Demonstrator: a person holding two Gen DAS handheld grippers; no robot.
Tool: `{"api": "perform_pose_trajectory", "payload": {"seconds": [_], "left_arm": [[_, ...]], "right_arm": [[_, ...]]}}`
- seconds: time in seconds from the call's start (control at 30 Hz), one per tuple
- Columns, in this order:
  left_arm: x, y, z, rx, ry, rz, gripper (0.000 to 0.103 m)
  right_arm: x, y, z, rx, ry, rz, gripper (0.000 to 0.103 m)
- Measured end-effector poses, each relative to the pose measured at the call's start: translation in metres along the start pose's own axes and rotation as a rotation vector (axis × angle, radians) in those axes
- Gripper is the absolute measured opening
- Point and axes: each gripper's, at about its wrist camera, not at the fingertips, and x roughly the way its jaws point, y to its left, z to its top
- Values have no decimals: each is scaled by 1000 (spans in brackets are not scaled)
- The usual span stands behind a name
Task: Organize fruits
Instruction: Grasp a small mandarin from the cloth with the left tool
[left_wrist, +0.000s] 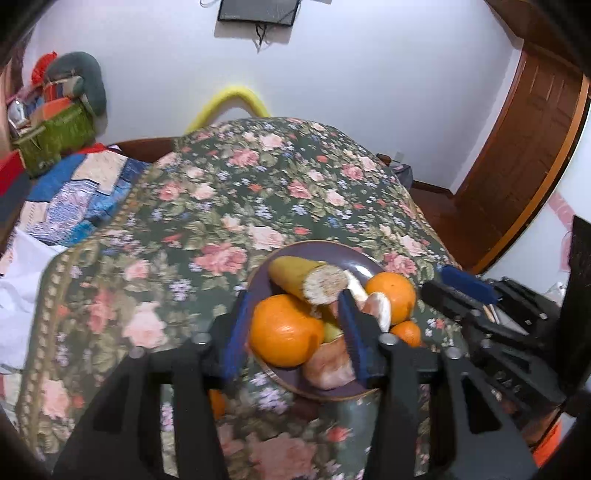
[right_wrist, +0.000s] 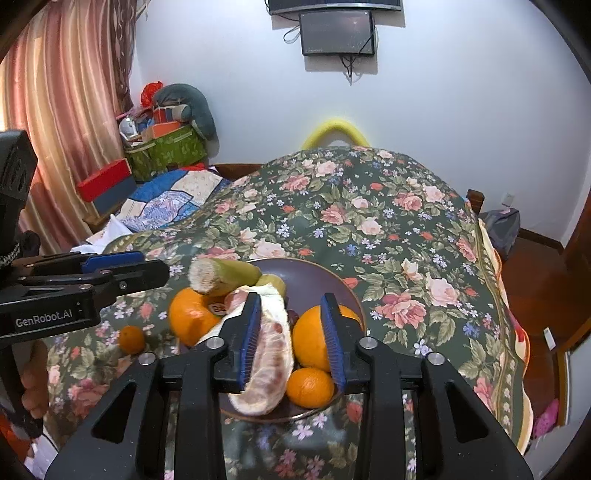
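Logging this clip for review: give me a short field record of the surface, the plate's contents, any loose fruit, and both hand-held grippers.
surface: floral bedspread
plate: dark, holds large orange, small orange, second large orange, peeled pomelo segment, cut sugarcane piece
loose fruit: small tangerine on the bedspread, beside the plate
left hand-held gripper: open, fingers either side of an orange, no contact evident
right hand-held gripper: open, over the pomelo segment and large orange
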Motion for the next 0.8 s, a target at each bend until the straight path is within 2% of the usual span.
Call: {"api": "perform_pose_trajectory", "payload": {"seconds": [0.07, 0.33, 0.63, 0.8], "left_arm": [[-7, 7, -3, 3, -7, 18, 55], [-18, 38, -35, 6, 45, 57, 56], [7, 54, -74, 42, 128, 81, 56], [24, 61, -84, 22, 160, 58, 56]], "right_arm": [[-9, 4, -2, 6, -17, -3, 44], [-19, 23, -20, 32, -2, 15, 44], [-4, 38, -42, 61, 66, 29, 44], [6, 48, -56, 61, 110, 26, 44]]}}
